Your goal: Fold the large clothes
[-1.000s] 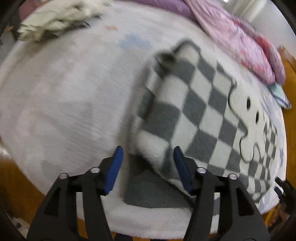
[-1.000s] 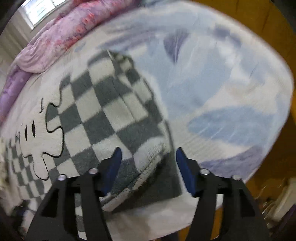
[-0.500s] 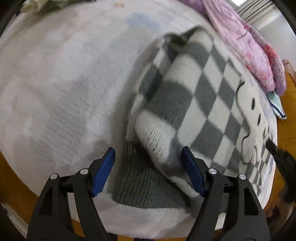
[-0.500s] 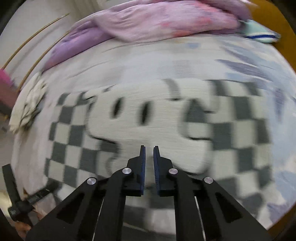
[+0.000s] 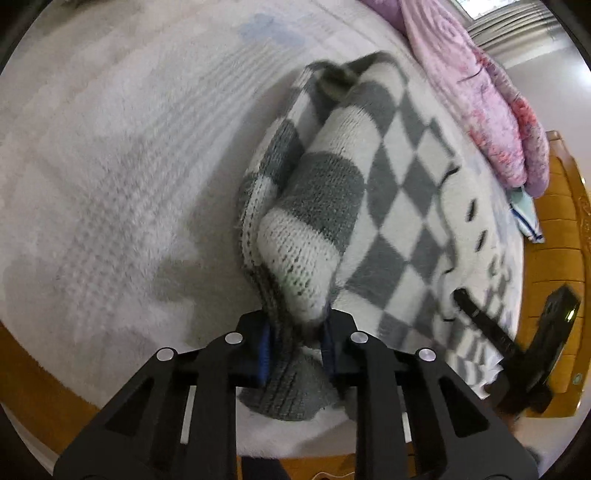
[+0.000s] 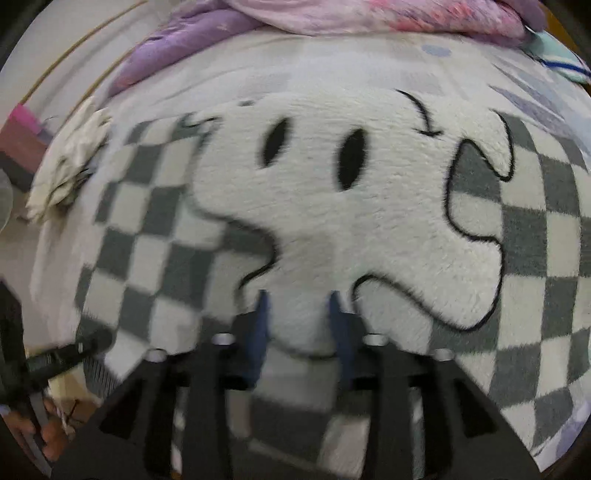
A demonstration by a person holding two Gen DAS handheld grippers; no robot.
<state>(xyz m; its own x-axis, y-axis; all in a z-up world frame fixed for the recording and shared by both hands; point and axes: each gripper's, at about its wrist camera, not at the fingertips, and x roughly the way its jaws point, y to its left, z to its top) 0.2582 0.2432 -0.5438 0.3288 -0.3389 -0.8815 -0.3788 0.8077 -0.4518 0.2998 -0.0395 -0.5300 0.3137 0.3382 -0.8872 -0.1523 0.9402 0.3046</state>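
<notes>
A grey-and-white checkered knit sweater [image 5: 391, 177] with a white fluffy cartoon face [image 6: 332, 206] lies on a pale fleece blanket [image 5: 110, 166] on a bed. My left gripper [image 5: 295, 339] is shut on the folded sleeve and ribbed grey hem of the sweater at its left edge. My right gripper [image 6: 299, 317] hovers low over the sweater's front, just below the face patch, with its jaws partly apart and nothing between them. The right gripper also shows in the left wrist view [image 5: 476, 317] at the far right.
Pink and purple bedding [image 6: 332, 18] is piled at the head of the bed. A crumpled cream cloth [image 6: 70, 162] lies at the left. A folded teal-striped cloth [image 5: 524, 218] sits by the wooden bed frame [image 5: 557, 229].
My left gripper has closed on the sweater's sleeve and hem. My right gripper swung from the right sleeve to the sweater's front, shut on the way, and now stands partly open.
</notes>
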